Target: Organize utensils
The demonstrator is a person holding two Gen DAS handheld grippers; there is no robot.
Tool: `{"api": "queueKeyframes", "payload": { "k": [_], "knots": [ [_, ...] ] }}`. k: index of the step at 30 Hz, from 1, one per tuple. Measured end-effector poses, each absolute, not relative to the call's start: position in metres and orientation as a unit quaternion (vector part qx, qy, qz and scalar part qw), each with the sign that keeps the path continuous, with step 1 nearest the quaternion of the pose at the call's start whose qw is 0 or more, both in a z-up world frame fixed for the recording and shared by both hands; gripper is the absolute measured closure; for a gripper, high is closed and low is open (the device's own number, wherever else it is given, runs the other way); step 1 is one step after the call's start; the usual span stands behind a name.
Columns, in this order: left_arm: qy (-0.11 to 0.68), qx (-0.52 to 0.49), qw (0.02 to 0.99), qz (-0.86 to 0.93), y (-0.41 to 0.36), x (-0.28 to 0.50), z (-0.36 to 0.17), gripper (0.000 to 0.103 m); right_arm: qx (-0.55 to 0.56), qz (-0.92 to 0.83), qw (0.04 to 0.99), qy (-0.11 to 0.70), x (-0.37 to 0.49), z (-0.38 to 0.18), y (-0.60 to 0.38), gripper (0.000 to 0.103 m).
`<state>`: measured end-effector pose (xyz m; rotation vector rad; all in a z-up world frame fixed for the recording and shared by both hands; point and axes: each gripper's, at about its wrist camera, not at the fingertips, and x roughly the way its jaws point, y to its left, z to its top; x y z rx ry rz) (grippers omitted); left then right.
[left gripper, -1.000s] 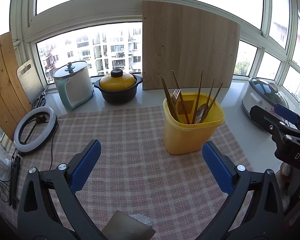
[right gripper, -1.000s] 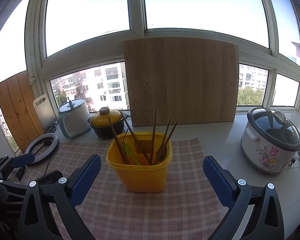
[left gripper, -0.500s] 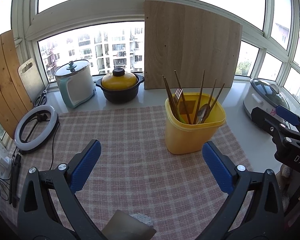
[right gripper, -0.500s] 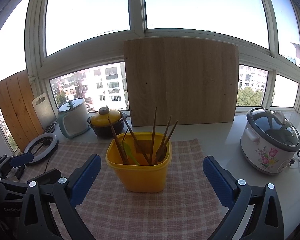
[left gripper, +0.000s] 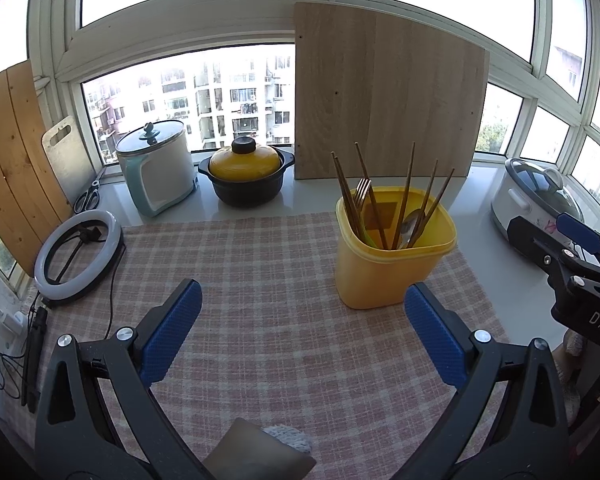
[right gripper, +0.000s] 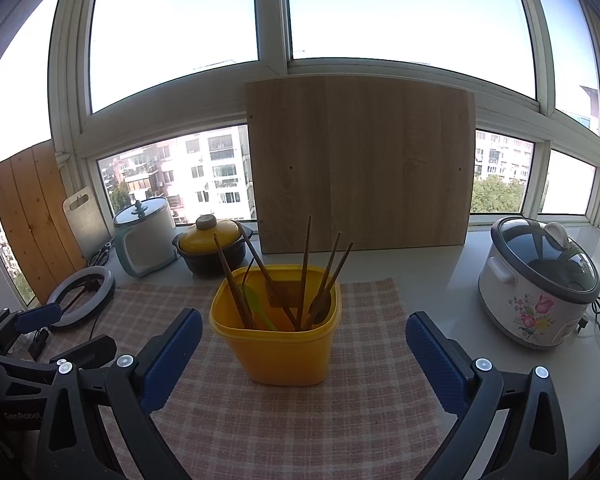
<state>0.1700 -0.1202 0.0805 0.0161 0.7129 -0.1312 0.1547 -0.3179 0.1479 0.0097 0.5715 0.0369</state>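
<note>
A yellow plastic container stands on a pink checked cloth. Several wooden chopsticks, a fork, a metal spoon and a green utensil stand upright in it. My left gripper is open and empty, above the cloth, with the container ahead to the right. My right gripper is open, empty, and faces the container from just in front. Each gripper shows at the edge of the other's view, the right gripper and the left gripper.
Along the window sill stand a white and teal pot, a black casserole with yellow lid, a large wooden board and a flowered rice cooker. A ring light, scissors and cables lie at the left.
The left gripper's view has shifted slightly, so the container and pots sit a little further right and lower. The right gripper has hardly moved. Both stay open.
</note>
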Motion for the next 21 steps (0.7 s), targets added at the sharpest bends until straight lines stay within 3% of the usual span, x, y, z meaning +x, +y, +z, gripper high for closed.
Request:
{"api": "queueKeyframes", "payload": {
  "k": [21],
  "knots": [
    [0.352, 0.012, 0.935, -0.047, -0.1177, 0.1689, 0.0787, 0.0, 0.001, 0.018, 0.958, 0.285, 0.1521, 0.1472, -0.3149, 0.0]
  ]
}}
